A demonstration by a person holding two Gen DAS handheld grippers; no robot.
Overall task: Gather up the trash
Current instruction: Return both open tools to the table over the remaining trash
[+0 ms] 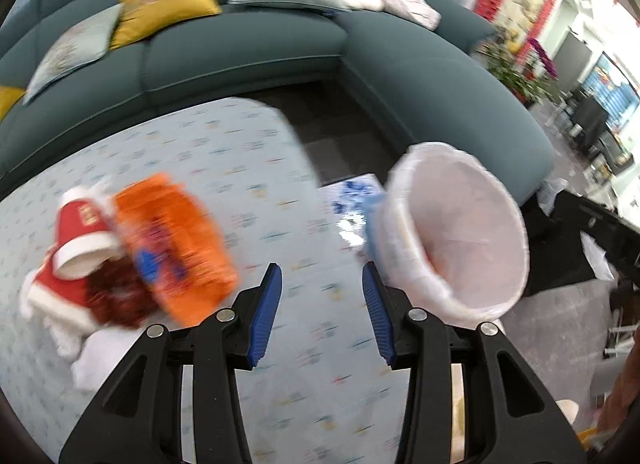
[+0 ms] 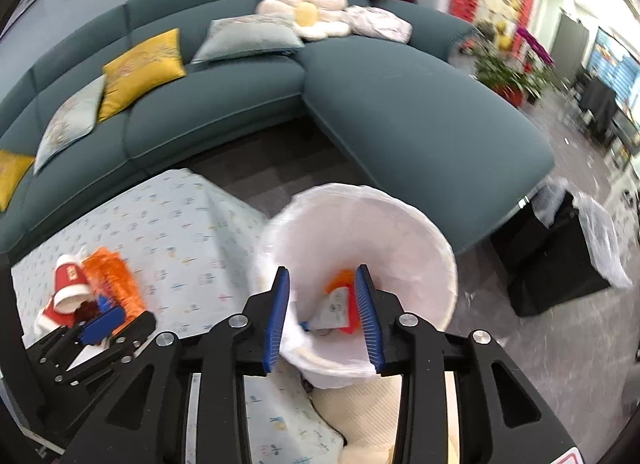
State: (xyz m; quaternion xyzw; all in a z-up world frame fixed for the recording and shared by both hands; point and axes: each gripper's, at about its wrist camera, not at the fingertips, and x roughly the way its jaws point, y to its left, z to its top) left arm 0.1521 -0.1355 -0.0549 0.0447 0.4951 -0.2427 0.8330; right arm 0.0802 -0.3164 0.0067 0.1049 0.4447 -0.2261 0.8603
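A white lined trash bin [image 2: 360, 248] stands beside the table's right edge and also shows in the left wrist view [image 1: 456, 232]. Orange and grey wrappers [image 2: 340, 304] lie inside it. My right gripper [image 2: 322, 280] is open and empty above the bin's mouth. On the table lie an orange snack bag [image 1: 172, 248], a red paper cup [image 1: 84, 240] on its side and a red-and-white wrapper [image 1: 56, 292]. My left gripper [image 1: 322, 276] is open and empty over the table, right of the bag. It shows in the right wrist view [image 2: 102, 324] near the bag [image 2: 110, 280] and cup [image 2: 70, 284].
The table has a light blue patterned cloth [image 1: 208, 168]. A blue-and-white packet [image 1: 352, 204] lies at its right edge by the bin. A teal corner sofa [image 2: 400, 104] with cushions stands behind. A black bin with a clear liner [image 2: 560, 256] stands on the floor at right.
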